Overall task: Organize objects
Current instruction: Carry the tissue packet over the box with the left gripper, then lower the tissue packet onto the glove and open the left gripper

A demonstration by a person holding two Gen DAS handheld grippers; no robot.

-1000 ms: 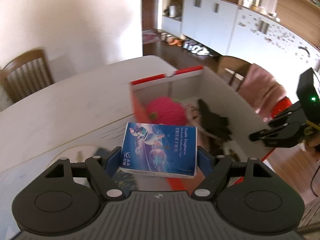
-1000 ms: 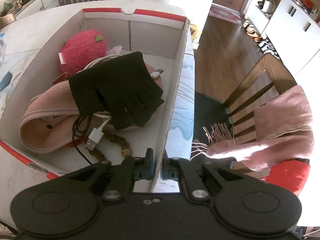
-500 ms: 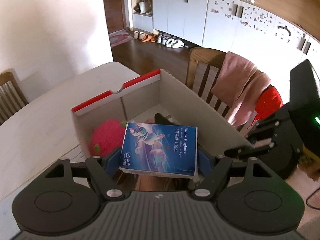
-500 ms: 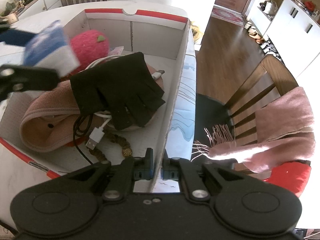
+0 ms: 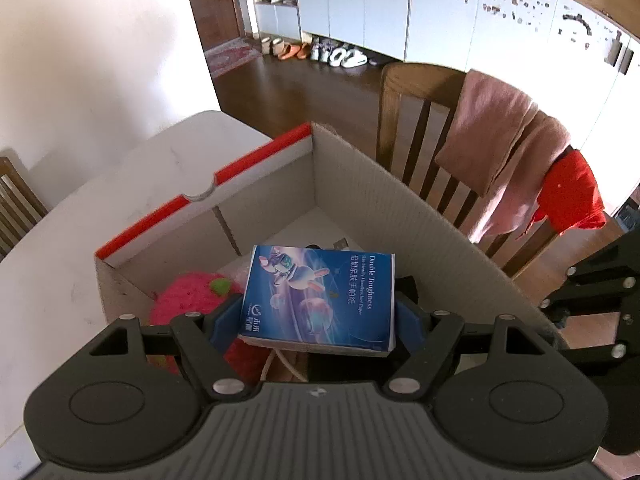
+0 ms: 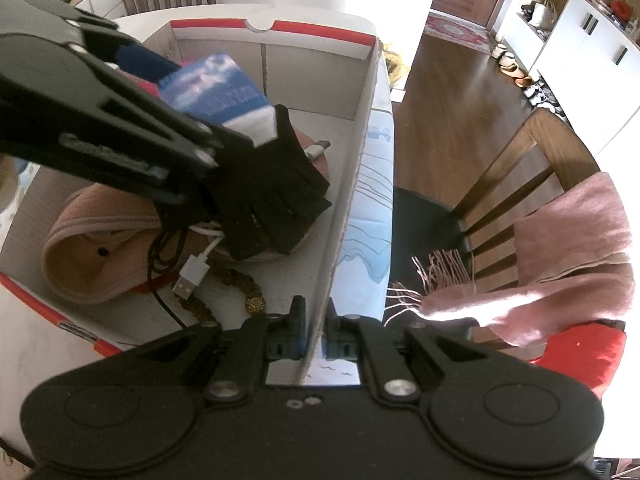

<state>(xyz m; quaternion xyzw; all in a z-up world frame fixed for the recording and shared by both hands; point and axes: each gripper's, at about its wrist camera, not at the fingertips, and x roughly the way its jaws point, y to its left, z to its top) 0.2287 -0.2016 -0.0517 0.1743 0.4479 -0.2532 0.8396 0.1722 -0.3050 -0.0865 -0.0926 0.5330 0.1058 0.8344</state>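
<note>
Two wrist-camera views of a person tidying loose items into an open cardboard box (image 5: 420, 216) with red-trimmed edges, which stands on a white worktop (image 5: 100, 208) beside a wooden chair (image 5: 416, 128) draped with a pink scarf (image 5: 500, 148)

The left gripper (image 5: 320, 312) clamps a blue packet of tissues (image 5: 320, 300) between its blue pads, one pad pressed on each short side. The packet is held in the air above the inside of the box, not yet resting on anything. In the right wrist view the same packet (image 6: 224, 92) hangs over the far left part of the box, above the black glove (image 6: 272, 196)

The right gripper (image 6: 314, 328) is closed on the near end of the box's right wall, pinching the cardboard between its pads, which appears to steady the box

Already lying in the box are a pink plush strawberry (image 5: 192, 300), a beige fabric band (image 6: 92, 248), the black fingerless glove, a white USB cable (image 6: 192, 276) tangled with a black cord, and a string of brown beads (image 6: 240, 296)

The step in hand looks like the placing of the tissue packet. The next move probably calls for lowering the packet onto the pile or into a free corner, then opening the pads to release it and lifting clear without snagging the cables, while the other gripper holds the box in place
</note>
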